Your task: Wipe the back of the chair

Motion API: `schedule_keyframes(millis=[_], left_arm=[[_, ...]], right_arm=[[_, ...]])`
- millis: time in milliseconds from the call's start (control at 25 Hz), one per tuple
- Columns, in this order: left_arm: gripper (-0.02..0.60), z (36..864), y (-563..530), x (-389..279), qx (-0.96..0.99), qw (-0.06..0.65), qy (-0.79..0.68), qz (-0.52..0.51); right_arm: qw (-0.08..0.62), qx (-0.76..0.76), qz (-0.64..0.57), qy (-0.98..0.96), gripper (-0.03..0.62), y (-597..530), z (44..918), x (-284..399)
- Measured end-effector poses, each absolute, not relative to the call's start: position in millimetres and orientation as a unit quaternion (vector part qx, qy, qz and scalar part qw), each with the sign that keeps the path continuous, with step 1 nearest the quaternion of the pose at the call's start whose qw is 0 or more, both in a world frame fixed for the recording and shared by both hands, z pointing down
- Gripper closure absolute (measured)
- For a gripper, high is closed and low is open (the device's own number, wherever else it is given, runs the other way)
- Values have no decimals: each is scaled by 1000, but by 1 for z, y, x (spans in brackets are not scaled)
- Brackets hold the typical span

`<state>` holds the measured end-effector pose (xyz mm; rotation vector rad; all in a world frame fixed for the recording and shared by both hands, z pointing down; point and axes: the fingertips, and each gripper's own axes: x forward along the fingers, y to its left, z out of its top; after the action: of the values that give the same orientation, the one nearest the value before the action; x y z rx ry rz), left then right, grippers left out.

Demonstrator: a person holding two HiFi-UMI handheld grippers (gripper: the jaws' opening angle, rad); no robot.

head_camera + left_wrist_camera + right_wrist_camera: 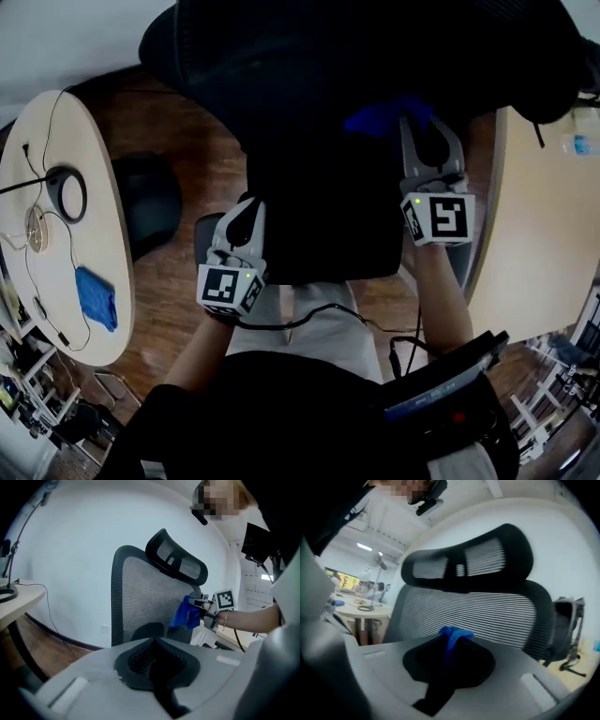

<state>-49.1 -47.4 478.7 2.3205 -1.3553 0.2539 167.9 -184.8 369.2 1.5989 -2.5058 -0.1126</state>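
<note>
- Round table, far left in the head view: a thin cable runs to a black ring, and a spare rag, blue, lies flat near the rim. Nothing on it is legible.
- Left gripper: low, at the left edge of the chair, forearm bent in close to the body. Its cube carries black-and-white square markers, patterns and not letters.
- In its own view the left gripper has its jaws closed together with nothing pinched between them. It looks across at the mesh chair back and headrest from one side.
- The chair shows from above as one dark mass. Seat and back merge, and the base is hidden under it.
- Blue cloth: bunched at the right gripper's tips, high on the chair back. From the left gripper view the blue cloth sits at the back's right edge, below the headrest. Actual contact is hard to confirm.
- Right gripper: reached forward on a straight forearm, marker cube facing up. Also seen side-on.
- In its own view the right gripper is clamped on the blue cloth, a fold poking out ahead of the tips, with the chair back close ahead.
- Beige table, far right, cut off by the frame.
</note>
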Motion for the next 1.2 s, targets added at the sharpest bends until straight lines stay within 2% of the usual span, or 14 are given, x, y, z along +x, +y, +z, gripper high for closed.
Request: schedule_keyframes(millis=[80, 160, 360, 640, 1040, 1120, 1200], left_arm=[[575, 481, -46, -33, 841, 221, -485, 98], [575, 484, -46, -21, 839, 226, -484, 102], [575, 487, -51, -1, 833, 227, -491, 114], [575, 486, -50, 1, 830, 237, -496, 90], [575, 498, -27, -39, 826, 263, -492, 86], [575, 492, -26, -42, 829, 259, -491, 70], [575, 485, -28, -47, 828, 255, -496, 53]], right_arm=[[115, 580, -72, -803, 549, -192, 373, 236], [121, 597, -109, -785, 549, -195, 367, 268], [103, 595, -114, -789, 549, -200, 373, 268], [86, 583, -139, -796, 549, -220, 368, 202], [23, 477, -154, -865, 550, -215, 371, 29], [27, 453, -152, -878, 549, -211, 373, 0], [73, 417, -165, -891, 549, -207, 383, -28]])
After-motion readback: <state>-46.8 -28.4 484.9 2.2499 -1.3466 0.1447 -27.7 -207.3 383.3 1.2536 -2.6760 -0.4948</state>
